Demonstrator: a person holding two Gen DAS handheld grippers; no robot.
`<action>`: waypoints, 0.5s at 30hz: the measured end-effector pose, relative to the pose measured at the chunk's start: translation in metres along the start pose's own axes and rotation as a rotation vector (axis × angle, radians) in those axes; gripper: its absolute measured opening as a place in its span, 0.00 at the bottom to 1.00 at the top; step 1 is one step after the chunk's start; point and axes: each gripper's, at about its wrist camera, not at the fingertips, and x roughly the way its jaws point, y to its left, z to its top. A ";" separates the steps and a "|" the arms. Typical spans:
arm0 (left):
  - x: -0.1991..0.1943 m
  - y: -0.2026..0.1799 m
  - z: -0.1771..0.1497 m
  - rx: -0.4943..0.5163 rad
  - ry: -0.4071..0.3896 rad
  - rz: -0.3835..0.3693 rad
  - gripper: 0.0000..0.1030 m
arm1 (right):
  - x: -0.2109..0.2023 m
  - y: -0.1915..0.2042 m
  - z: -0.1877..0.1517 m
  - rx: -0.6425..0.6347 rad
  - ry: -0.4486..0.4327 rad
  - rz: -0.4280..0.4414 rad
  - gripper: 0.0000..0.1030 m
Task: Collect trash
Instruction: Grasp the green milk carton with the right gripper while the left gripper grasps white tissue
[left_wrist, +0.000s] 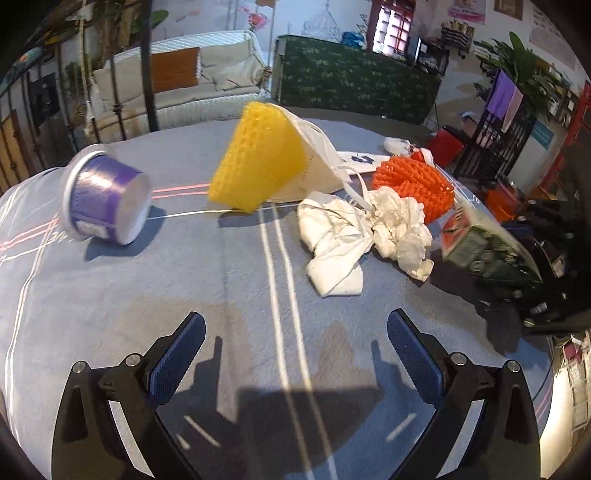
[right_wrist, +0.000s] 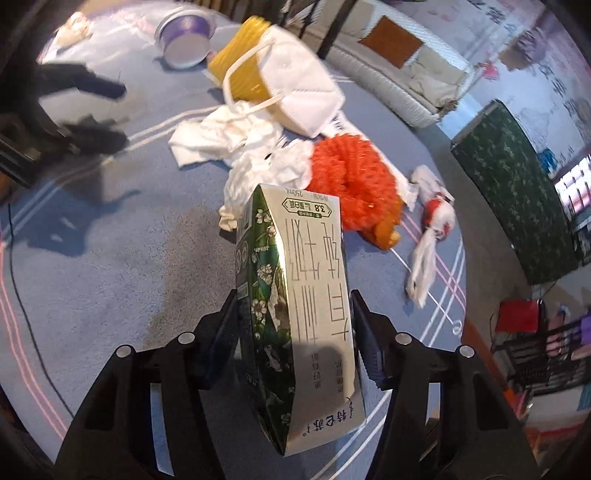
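Blue-grey cloth-covered counter (left_wrist: 110, 295) with pale stripes, bearing scattered trash. Right gripper (right_wrist: 295, 332): jaws clenched on a green-and-silver milk carton (right_wrist: 295, 314), which juts forward between them. Beyond the carton tip lie an orange foam net (right_wrist: 351, 184) and crumpled white tissue (right_wrist: 221, 144). Left gripper (left_wrist: 295, 354): jaws released and empty above bare cloth; ahead, a yellow foam net (left_wrist: 258, 162) against a white face mask (left_wrist: 321, 162), and far left, a tipped purple plastic cup (left_wrist: 107, 195).

The silver-and-green printed milk carton (right_wrist: 295, 325) hides both pads of the right claw (right_wrist: 295, 314) pressed on it. Beyond the carton, the left claw (right_wrist: 88, 107) is a dark blur. Behind the carton, the crumpled white tissue (right_wrist: 255, 162) is partly covered.
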 end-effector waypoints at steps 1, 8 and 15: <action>0.006 -0.002 0.004 0.007 0.009 -0.004 0.94 | -0.005 -0.001 -0.003 0.024 -0.013 0.004 0.57; 0.041 -0.019 0.029 0.049 0.055 -0.023 0.81 | -0.035 -0.005 -0.026 0.183 -0.114 -0.049 0.56; 0.044 -0.019 0.034 0.042 0.045 0.000 0.42 | -0.058 -0.012 -0.048 0.366 -0.214 -0.095 0.53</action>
